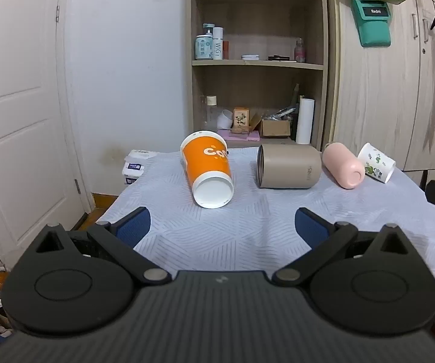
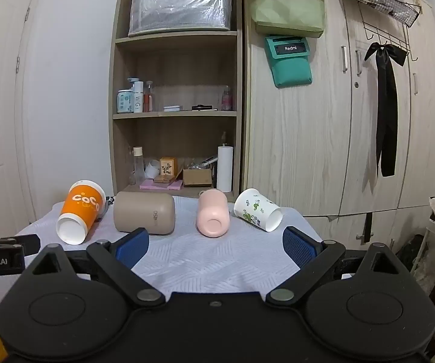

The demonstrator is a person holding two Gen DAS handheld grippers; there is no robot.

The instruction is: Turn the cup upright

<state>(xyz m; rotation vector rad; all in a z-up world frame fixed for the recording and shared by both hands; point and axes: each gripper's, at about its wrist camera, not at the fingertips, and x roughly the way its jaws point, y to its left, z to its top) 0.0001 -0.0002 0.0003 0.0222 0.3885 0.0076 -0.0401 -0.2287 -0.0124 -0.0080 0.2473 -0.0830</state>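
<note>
Two handheld grippers hover low over the near edge of a bench (image 1: 217, 236) draped in a pale, line-patterned cloth. The left gripper (image 1: 222, 227) has its blue-padded fingers spread wide with nothing between them; the right gripper (image 2: 216, 246) is likewise spread and holds nothing.

Beyond them, four cups lie on their sides in a loose row across the cloth. At the left end is the orange paper cup (image 1: 207, 169), its white base turned toward the grippers and its mouth toward the back edge. Just beside it to the right lies the beige tumbler (image 1: 288, 166), lengthwise across the bench. Next comes the pink cup (image 2: 213, 216), rounded base forward, and at the right end the floral mug (image 2: 258, 210), white with green sprigs, angled with its open mouth toward the right. None of the cups touches a gripper.

Behind the bench stands an open wooden shelf unit (image 2: 175, 115) holding bottles, small boxes and a roll of paper, with a pale wood-grain wardrobe (image 2: 323, 139) to its right and a white door (image 1: 14, 115) at far left.
</note>
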